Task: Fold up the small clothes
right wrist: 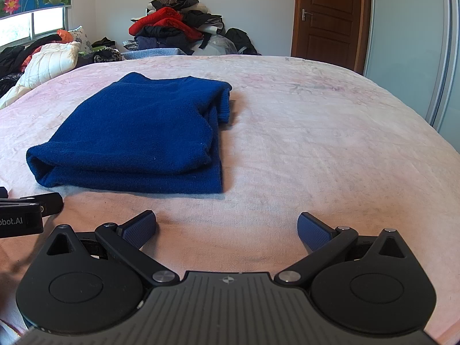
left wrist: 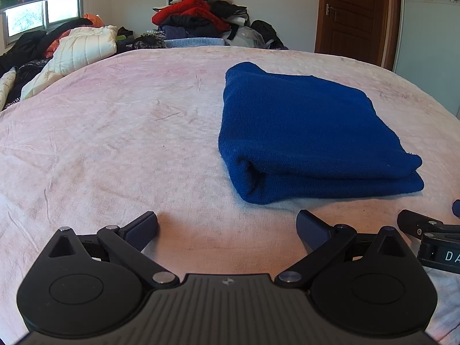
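Left claw (left wrist: 227, 227) sits low over the bed (left wrist: 115, 149), jaws spread wide, nothing between the pads, released. Right claw (right wrist: 227, 227) same: spread wide, nothing held, just bedsheet between its pads. They sit side by side; each shows at the edge of the other's view, right claw at 3 o'clock in left wrist view, left claw at 9 o'clock in right wrist view. Just beyond both, the blue sweater (left wrist: 310, 132) lies folded flat on the pink sheet, at approx 1 o'clock from left claw, 11 o'clock from right claw (right wrist: 138, 132), apart from both. Further back, at 12 o'clock, a pile of clothes (left wrist: 198, 14) past the bed's far edge; white quilted jacket (left wrist: 77, 49) at 10 o'clock; brown door (left wrist: 356, 11) at 1 o'clock.
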`<state>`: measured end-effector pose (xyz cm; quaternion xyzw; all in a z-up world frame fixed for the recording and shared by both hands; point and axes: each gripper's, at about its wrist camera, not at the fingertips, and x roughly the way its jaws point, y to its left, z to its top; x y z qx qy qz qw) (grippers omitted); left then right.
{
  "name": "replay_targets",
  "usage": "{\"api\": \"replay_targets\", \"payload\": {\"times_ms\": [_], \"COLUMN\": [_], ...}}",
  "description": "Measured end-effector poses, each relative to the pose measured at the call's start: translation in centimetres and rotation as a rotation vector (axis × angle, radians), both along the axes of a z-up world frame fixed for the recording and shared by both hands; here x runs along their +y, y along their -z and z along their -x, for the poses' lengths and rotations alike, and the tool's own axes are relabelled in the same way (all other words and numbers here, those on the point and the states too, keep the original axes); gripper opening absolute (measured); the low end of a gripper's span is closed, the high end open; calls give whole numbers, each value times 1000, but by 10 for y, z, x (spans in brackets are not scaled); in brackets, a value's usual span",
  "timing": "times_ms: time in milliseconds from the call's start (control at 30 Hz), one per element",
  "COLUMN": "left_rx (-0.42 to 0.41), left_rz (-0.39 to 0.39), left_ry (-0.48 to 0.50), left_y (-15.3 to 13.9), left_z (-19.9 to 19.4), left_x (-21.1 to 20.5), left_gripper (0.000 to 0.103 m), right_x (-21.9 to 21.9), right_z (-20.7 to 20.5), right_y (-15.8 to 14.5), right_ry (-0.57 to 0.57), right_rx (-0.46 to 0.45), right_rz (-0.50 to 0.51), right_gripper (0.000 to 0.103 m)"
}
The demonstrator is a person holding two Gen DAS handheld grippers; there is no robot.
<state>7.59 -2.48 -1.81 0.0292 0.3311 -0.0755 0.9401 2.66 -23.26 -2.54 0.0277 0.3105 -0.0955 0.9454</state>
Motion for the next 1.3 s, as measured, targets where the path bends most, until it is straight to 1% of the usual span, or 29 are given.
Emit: {"api": "replay_targets", "payload": {"times_ms": [1100,1300], "left_rx": [1,4], "left_rz": [5,4], "left_ry": [-16,-35], "left_y": [-2,-3], "left_z": [-1,2], "left_x": [-1,-3], "left_gripper": [103,103], "right_x": [2,2], "right_z": [1,1], "right_y": [0,0], "right_ry": [-2,-2], "right_rx": [-2,-2], "right_rz": [0,0], "right_gripper": [103,103]}}
